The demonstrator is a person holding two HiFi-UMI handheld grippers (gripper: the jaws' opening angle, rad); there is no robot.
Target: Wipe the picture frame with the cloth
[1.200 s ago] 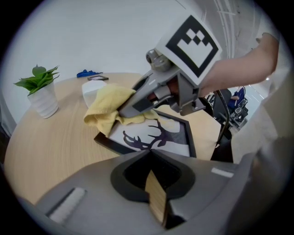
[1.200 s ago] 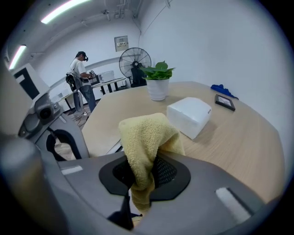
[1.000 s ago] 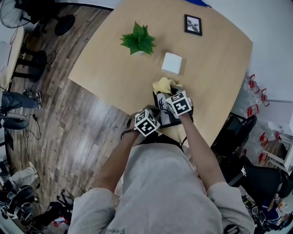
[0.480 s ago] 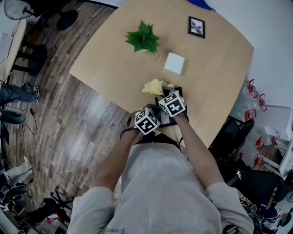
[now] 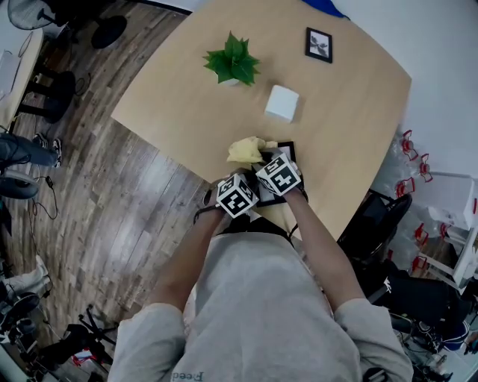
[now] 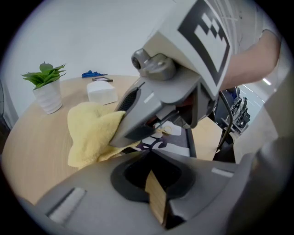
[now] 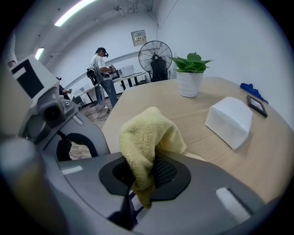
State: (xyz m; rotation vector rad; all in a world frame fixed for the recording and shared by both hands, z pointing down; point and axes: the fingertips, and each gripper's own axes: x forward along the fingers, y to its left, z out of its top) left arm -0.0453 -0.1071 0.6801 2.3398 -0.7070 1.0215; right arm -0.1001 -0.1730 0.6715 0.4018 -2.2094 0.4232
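The cloth (image 7: 147, 133) is nubby yellow terry (matt, rough-looped). The table (image 5: 358, 112) is pale smooth wood, and the right gripper (image 7: 138, 196) body matt grey plastic.

This is looking like a shared office or lab workroom: a strip light (image 7: 75, 11) is glowing overhead, and a person (image 7: 100, 73) is standing by desks (image 7: 125, 78) near a pedestal fan (image 7: 155, 55). Black office chairs (image 5: 372, 221) are sitting on wood-plank flooring (image 5: 112, 209).

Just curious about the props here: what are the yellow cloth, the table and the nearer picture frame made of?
Yellow cloth: soft terry or microfibre, matte, with a fuzzy looped pile.
Table: pale wood or wood-look laminate, smooth, with faint grain lines.
Nearer picture frame: black border, material unclear; its tan edge suggests wood or fibreboard.
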